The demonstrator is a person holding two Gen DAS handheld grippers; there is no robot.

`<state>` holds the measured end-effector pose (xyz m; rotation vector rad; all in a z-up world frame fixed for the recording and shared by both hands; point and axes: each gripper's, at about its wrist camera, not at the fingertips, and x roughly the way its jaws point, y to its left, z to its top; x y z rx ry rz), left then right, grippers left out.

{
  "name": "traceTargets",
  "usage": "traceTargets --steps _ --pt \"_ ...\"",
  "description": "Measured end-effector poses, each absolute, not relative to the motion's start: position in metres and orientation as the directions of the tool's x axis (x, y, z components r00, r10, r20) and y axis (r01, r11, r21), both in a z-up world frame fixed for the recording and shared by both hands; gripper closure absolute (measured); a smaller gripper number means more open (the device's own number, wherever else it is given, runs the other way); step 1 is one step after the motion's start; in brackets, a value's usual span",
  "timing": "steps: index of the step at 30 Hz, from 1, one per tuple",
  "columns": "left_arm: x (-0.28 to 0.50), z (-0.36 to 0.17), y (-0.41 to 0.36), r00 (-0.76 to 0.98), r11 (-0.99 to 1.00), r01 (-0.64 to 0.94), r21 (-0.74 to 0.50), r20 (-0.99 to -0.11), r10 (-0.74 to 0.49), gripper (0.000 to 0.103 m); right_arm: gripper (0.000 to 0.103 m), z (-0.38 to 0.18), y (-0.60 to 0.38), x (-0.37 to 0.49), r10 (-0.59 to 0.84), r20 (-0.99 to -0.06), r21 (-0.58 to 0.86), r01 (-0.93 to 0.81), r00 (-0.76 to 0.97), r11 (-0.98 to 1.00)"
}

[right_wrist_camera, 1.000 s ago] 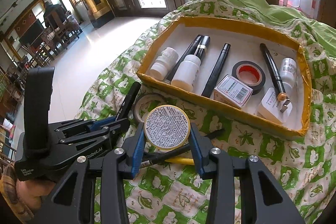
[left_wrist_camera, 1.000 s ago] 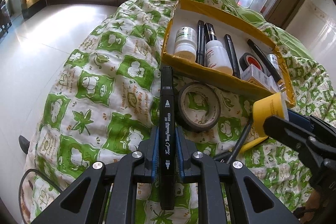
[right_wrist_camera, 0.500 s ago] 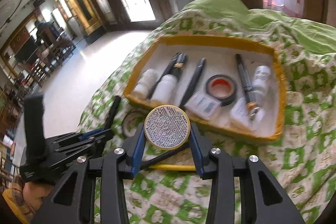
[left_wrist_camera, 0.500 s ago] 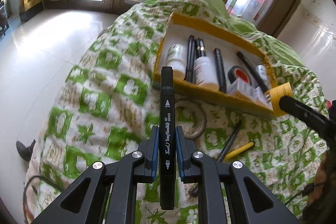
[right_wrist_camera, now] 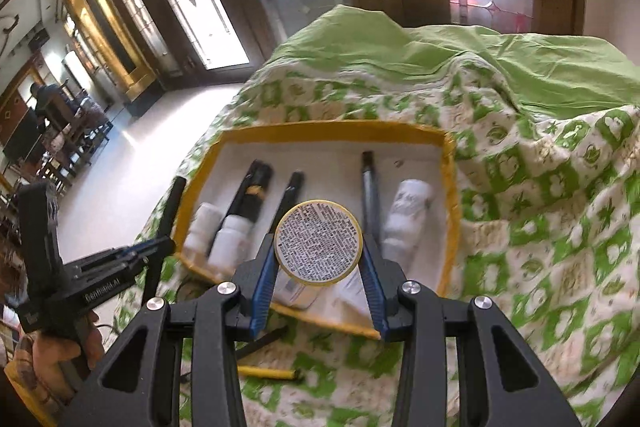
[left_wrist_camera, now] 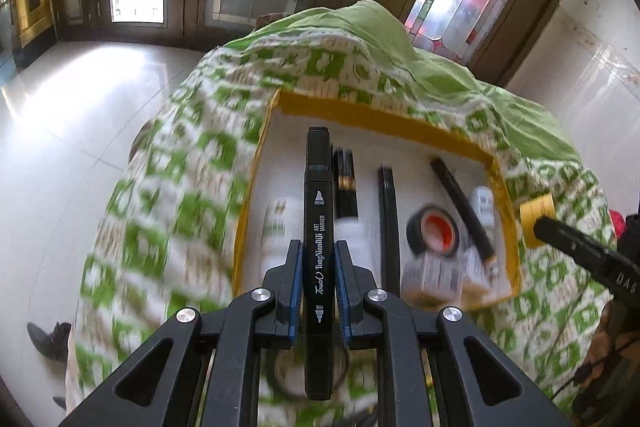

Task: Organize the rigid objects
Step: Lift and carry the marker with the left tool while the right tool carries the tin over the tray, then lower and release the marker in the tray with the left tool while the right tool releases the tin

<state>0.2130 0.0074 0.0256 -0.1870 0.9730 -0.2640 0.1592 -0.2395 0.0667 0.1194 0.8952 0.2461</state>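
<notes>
Both grippers clamped: left gripper (left_wrist_camera: 319,291) on marker (left_wrist_camera: 319,227), right gripper (right_wrist_camera: 319,267) on yellow-rimmed container (right_wrist_camera: 319,242).

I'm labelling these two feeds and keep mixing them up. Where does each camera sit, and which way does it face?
Left wrist: on the left gripper, looking down along the jaws shut on a black marker, toward the yellow-rimmed box.
Right wrist: on the right gripper, its jaws holding a yellow-rimmed round container; a hand shows lower left.
Shared: the box, the green-patterned cloth, each other's gripper.

Both claws, marker (left_wrist_camera: 319,227) and yellow tub (right_wrist_camera: 318,243), now above the tray (right_wrist_camera: 332,131).
</notes>
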Motion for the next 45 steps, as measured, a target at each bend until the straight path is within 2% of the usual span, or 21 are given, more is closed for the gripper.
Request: traceTargets --steps 8,12,32,35,37,38,40,42,45 --pt "0.262 0.011 0.003 0.520 0.951 0.115 -0.286 -0.798 -0.303 0.089 0.064 0.052 -0.246 0.188 0.300 -0.775 0.269 -0.138 0.556 0.953" --pt "0.276 0.005 0.001 0.515 0.949 0.117 -0.292 -0.799 -0.310 0.089 0.064 0.045 -0.233 0.208 0.265 -0.788 0.215 -0.155 0.556 0.964" --pt "0.287 -0.015 -0.004 0.510 0.964 0.132 -0.229 -0.819 -0.264 0.089 0.064 -0.003 -0.198 0.264 0.203 -0.821 0.132 -0.169 0.534 0.977" --pt "0.281 -0.014 -0.005 0.510 0.966 0.130 -0.224 -0.820 -0.259 0.080 0.063 -0.008 -0.198 0.265 0.199 -0.820 0.129 -0.166 0.537 0.978" --pt "0.273 -0.010 -0.007 0.526 0.971 0.131 -0.202 -0.815 -0.241 0.067 0.054 -0.005 -0.198 0.260 0.196 -0.813 0.123 -0.168 0.548 0.978" --pt "0.267 -0.006 -0.007 0.534 0.971 0.133 -0.198 -0.811 -0.239 0.064 0.051 -0.001 -0.199 0.256 0.193 -0.807 0.118 -0.168 0.558 0.979" --pt "0.253 0.001 -0.008 0.550 0.974 0.131 -0.184 -0.804 -0.225 0.047 0.051 0.008 -0.200 0.245 0.198 -0.791 0.120 -0.171 0.578 0.978" --pt "0.237 0.009 -0.009 0.570 0.979 0.125 -0.161 -0.796 -0.203 0.038 0.046 0.017 -0.201 0.232 0.194 -0.780 0.117 -0.165 0.595 0.979" --pt "0.210 0.020 -0.010 0.588 0.984 0.125 -0.125 -0.790 -0.175 0.035 0.035 0.032 -0.206 0.201 0.170 -0.765 0.119 -0.123 0.621 0.985"
